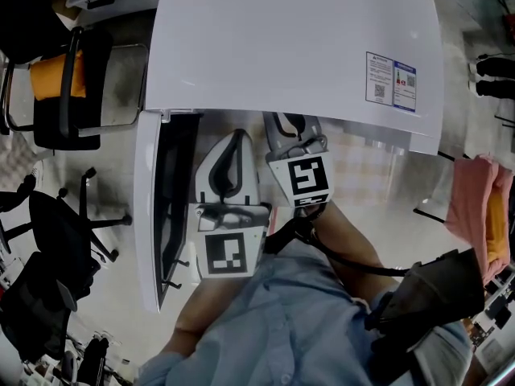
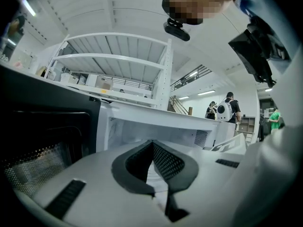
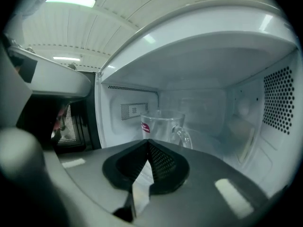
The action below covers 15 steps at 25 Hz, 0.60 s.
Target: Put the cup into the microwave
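Head view: steeply down onto the microwave [image 1: 298,47] top. Both gripper views: near, facing its open cavity (door [image 1: 149,215] at 9 o'clock).

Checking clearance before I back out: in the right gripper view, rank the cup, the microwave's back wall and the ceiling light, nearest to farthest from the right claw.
1. The cup: centre, just past the right claw.
2. The back wall: behind the cup, centre right.
3. The ceiling light: top left, outside, far overhead.
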Tool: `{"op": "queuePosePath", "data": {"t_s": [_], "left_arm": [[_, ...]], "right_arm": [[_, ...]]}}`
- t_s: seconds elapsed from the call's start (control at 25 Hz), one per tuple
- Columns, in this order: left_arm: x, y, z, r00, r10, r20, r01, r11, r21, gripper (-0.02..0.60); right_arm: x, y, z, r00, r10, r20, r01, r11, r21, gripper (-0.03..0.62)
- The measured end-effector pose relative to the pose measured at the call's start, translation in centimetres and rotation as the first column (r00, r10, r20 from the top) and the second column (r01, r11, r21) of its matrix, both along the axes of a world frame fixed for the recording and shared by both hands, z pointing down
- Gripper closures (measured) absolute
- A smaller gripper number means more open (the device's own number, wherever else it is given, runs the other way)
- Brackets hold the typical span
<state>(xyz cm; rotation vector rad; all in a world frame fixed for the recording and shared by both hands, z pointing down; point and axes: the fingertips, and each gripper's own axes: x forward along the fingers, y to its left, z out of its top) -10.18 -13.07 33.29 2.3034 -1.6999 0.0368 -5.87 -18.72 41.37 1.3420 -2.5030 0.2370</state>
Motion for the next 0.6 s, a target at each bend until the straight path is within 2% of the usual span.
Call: {"op": "queuePosePath", "data": {"t_s": [0.28, 0.6], "left_arm": [[-0.5, 1.1, -0.4, 1.000, -0.019, 0.018, 0.019, 1.000, 0.008, 0.575], [-0.4, 4.7, -3.0, 0.998, -0.059, 0.035, 0.058, 0.998, 0.032, 0.575]], "right_arm": [[-0.3, 1.2, 0.1, 0.999, -0.036, 0.024, 0.036, 0.999, -0.008, 0.589], [-0.5, 7.0, -3.2, 0.991, -0.122, 0.047, 0.122, 0.993, 0.000, 0.591]]}}
